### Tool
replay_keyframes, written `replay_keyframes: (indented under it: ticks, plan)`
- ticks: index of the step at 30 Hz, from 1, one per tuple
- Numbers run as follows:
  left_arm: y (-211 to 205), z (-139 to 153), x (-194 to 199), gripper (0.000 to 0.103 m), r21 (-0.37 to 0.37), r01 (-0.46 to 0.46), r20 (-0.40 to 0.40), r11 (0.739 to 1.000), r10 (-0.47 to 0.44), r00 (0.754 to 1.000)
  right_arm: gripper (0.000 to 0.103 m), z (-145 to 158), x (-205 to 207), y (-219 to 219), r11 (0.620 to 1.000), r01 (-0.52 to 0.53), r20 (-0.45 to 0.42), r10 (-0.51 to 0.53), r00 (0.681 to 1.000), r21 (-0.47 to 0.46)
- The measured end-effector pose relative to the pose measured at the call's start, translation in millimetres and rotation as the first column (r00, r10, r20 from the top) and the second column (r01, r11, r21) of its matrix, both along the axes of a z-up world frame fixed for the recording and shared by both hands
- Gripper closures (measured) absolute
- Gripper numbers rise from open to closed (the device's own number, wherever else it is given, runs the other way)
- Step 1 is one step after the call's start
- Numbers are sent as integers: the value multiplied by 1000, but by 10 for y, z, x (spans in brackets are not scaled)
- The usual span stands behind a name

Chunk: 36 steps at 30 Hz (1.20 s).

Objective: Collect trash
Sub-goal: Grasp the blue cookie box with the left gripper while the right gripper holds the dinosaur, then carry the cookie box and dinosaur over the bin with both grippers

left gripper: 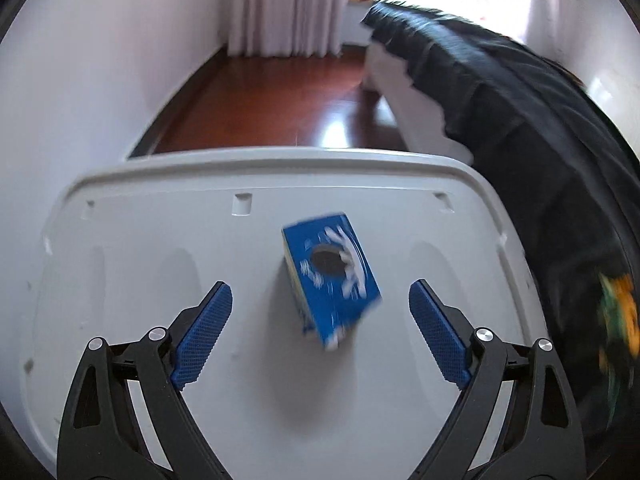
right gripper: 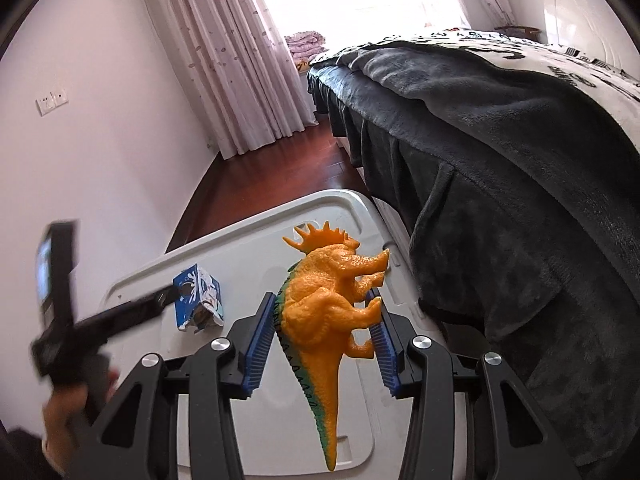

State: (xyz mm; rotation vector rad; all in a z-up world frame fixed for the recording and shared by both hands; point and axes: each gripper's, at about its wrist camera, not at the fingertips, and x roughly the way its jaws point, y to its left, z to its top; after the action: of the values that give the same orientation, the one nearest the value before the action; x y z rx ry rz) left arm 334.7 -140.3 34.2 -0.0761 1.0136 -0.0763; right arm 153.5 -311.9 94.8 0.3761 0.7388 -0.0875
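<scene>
Beside the dark-blanketed bed (right gripper: 500,152), on the white plastic lid (left gripper: 160,240) that serves as the table, lies a crushed blue-and-white cardboard carton (left gripper: 332,280), the likely piece of trash. It lies straight ahead of the left tongs (left gripper: 320,332), whose blue pads stand wide apart with nothing between them, the carton just beyond their tips. Its long axis runs roughly along the line of the tongs, tilted slightly rightward. The right tongs (right gripper: 324,340) are clamped on an orange plastic dinosaur toy (right gripper: 324,304), so the left hand (right gripper: 68,412) looks both nearer and free for the pickup.
</scene>
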Motion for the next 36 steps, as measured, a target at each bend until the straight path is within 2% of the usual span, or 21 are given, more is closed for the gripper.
replay_keyframes:
  ticks: [4, 9, 12, 13, 16, 19, 22, 27, 36]
  plan:
    - [6, -189, 353, 15, 13, -49, -81, 999, 50, 995, 58, -20, 43, -20, 1000, -7, 4, 7, 1000, 9]
    - [4, -477, 551, 17, 7, -77, -154, 997, 77, 985, 58, -73, 53, -2, 1000, -24, -10, 24, 1000, 19]
    - [23, -580, 521, 54, 14, -83, -151, 996, 84, 985, 58, -88, 83, 14, 999, -34, -16, 35, 999, 13]
    - [7, -569, 463, 55, 40, -76, -116, 996, 80, 990, 58, -93, 89, 24, 999, -37, -20, 37, 999, 11]
    - [-13, -560, 344, 55, 63, -44, -81, 997, 49, 995, 58, -102, 102, 23, 999, -34, -27, 34, 999, 21]
    - [33, -481, 162, 55, 64, -20, -46, 998, 23, 999, 58, -104, 117, 19, 999, -25, -33, 27, 999, 35]
    - [80, -299, -134, 55, 101, 13, -1, 995, -13, 1000, 58, -97, 135, 82, 999, -32, -44, 34, 998, 37]
    - [267, 72, -813, 55, 149, 33, 80, 988, -46, 996, 58, -61, 111, 262, 997, -51, -48, 54, 997, 53]
    - [811, 474, -1919, 55, 173, 1, 138, 985, -25, 990, 58, 183, -323, 982, 985, -154, 17, 153, 988, 75]
